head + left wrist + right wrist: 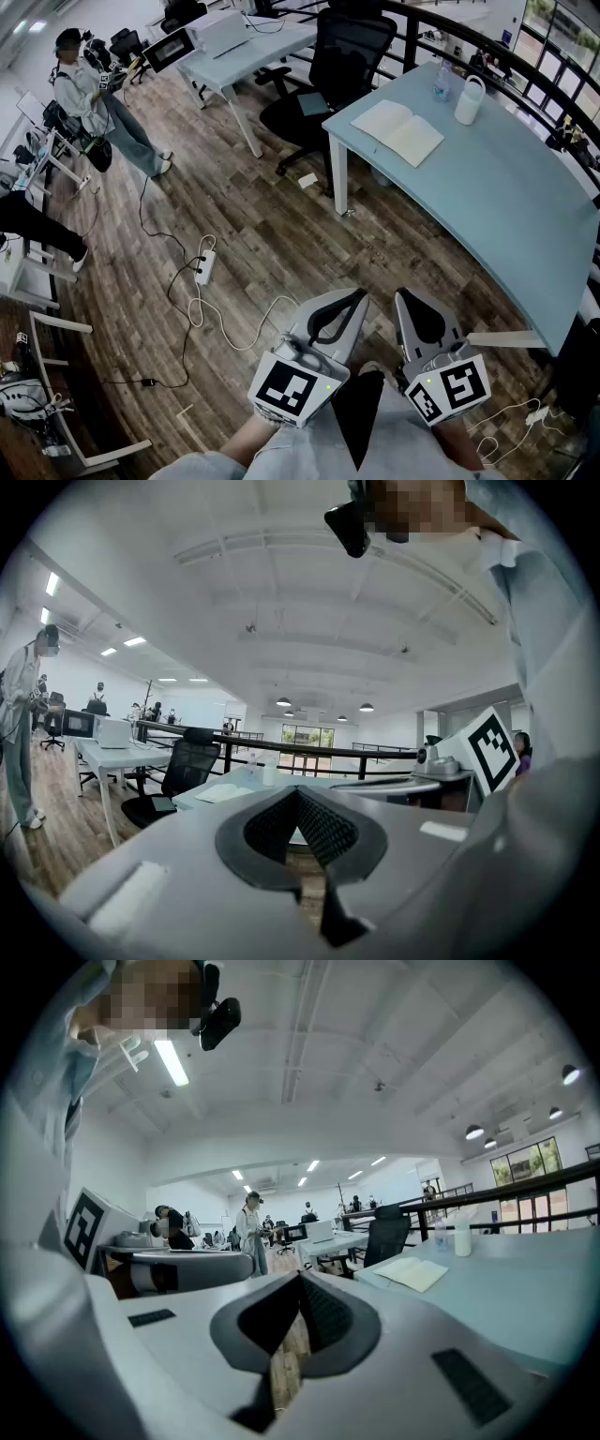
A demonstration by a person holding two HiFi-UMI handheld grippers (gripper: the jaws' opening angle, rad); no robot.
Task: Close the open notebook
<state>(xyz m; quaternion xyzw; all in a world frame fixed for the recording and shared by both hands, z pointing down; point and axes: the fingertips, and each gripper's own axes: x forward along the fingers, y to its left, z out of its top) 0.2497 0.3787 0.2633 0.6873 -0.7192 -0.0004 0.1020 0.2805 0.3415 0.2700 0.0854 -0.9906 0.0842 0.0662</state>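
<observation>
Wood-plank floor, pale blue desk, open notebook

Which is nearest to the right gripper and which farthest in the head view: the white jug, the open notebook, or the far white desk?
1. The open notebook, on the blue table's near end, ahead of the shut right gripper.
2. The white jug, just beyond it on the same table.
3. The far white desk, across the room behind the black chair.
</observation>
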